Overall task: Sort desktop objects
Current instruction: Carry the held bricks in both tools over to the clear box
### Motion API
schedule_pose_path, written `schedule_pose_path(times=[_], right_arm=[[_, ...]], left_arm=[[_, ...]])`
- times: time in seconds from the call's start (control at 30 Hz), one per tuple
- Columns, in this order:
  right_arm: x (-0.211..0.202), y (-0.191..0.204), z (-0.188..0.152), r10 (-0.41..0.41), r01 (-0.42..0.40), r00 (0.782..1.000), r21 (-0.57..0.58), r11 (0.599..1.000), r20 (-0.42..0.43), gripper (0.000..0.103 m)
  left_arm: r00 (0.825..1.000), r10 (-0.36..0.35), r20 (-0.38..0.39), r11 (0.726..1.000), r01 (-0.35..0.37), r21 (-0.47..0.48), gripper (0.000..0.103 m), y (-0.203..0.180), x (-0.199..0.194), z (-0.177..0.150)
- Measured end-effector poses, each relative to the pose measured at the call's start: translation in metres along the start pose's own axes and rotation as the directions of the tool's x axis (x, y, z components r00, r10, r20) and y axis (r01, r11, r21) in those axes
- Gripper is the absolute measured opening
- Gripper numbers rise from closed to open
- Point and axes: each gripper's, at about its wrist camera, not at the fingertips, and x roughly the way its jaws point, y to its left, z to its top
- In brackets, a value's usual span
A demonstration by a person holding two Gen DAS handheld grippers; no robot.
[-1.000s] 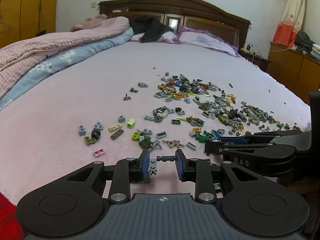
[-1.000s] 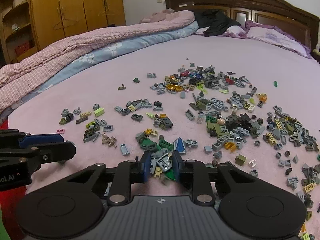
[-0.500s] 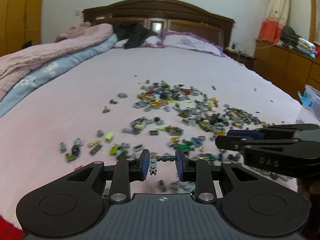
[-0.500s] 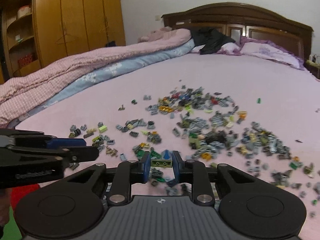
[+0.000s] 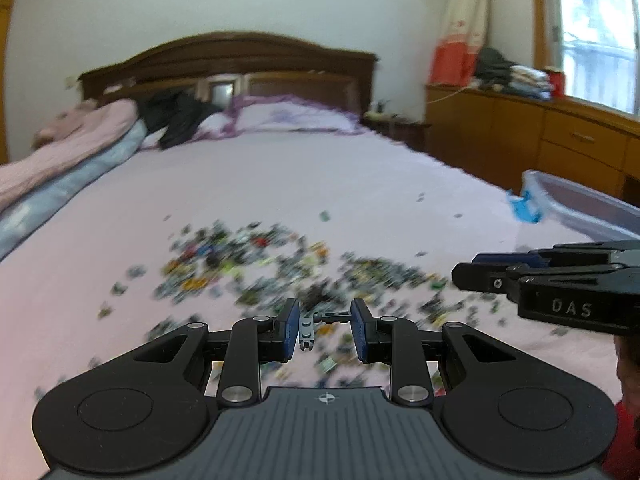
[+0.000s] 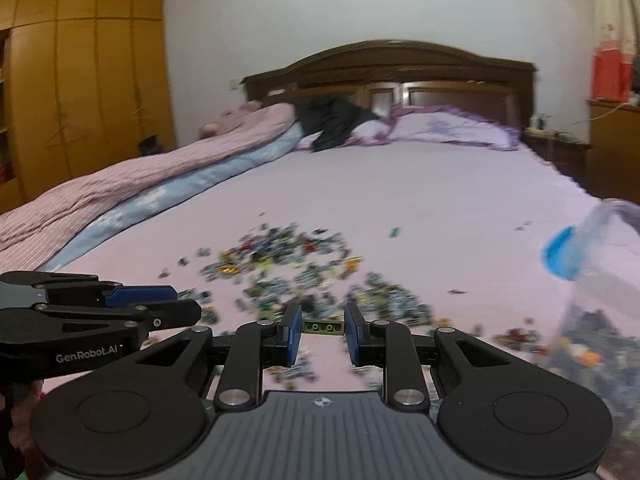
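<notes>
A blurred scatter of small building bricks (image 5: 256, 264) lies on the pink bed sheet; it also shows in the right wrist view (image 6: 304, 272). My left gripper (image 5: 325, 326) is shut on a small grey brick piece with a dark bar (image 5: 316, 322), held above the pile. My right gripper (image 6: 323, 330) is shut on an olive-green brick (image 6: 323, 327), also lifted off the sheet. Each gripper shows from the side in the other's view, the right one (image 5: 560, 284) and the left one (image 6: 100, 312).
A clear plastic bin with a blue clasp (image 5: 576, 208) stands at the bed's right edge; it also shows in the right wrist view (image 6: 600, 280), holding bricks. Folded quilts (image 6: 140, 196) lie along the left. Pillows and the headboard (image 5: 240, 68) are at the far end.
Both grippers have risen from the sheet and tilted up, each carrying its brick. The bin has come into view at the right. The pile now sits lower and blurred.
</notes>
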Motion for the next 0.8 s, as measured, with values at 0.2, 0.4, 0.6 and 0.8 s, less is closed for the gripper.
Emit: schedule_pose_path(times=[0.2,0.4,0.6,0.8], right_arm=[[-0.02,-0.026,0.004,-0.08,0.079,0.995,0.036,0.996,0.053,0.025],[-0.043,-0.055,0.007,-0.172,0.165,0.979,0.076,0.983,0.108,0.025],[-0.068,-0.088,0.004,-0.266,0.251,0.952,0.116,0.961,0.15,0.025],[-0.091,-0.121,-0.002,-0.363,0.337,0.913,0.16,0.928,0.184,0.025]], left_arm=[[0.995,-0.094,0.044,0.994,0.091,0.06,0.029,-0.03,0.014,0.023],[0.98,-0.18,0.088,0.977,0.168,0.131,0.029,-0.064,0.03,0.046],[0.958,-0.264,0.11,0.954,0.243,0.176,0.029,-0.1,0.048,0.063],[0.925,-0.357,0.133,0.916,0.318,0.246,0.029,-0.144,0.063,0.079]])
